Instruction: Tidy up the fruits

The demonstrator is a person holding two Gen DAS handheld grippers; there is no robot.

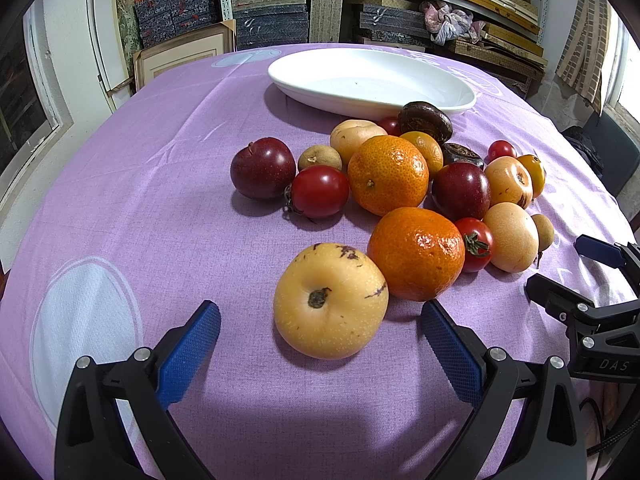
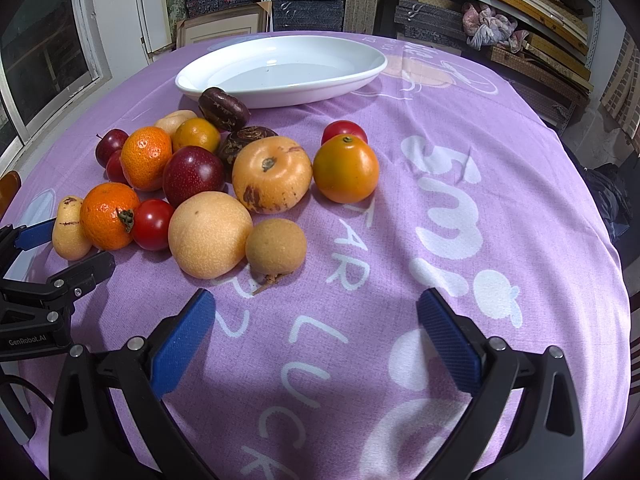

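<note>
A heap of fruit lies on the purple tablecloth [image 1: 160, 240] in front of a white oval dish [image 1: 372, 80] that holds nothing. In the left wrist view a yellow pear [image 1: 330, 300] sits just ahead of my open left gripper [image 1: 320, 340], with a mandarin [image 1: 416, 252] against it. Behind are another mandarin [image 1: 387, 174], red tomatoes [image 1: 319, 190], dark plums [image 1: 262, 168] and dark chestnuts [image 1: 424, 120]. My right gripper [image 2: 316, 328] is open over bare cloth; a small tan longan [image 2: 276, 246] and a round pear [image 2: 210, 234] lie just ahead of it.
Shelves stacked with boxes [image 1: 280, 12] stand behind the table. Windows flank the room on both sides. The cloth's printed right half [image 2: 440, 208] carries no fruit. Each gripper shows at the edge of the other's view, the right gripper [image 1: 592, 280] at right.
</note>
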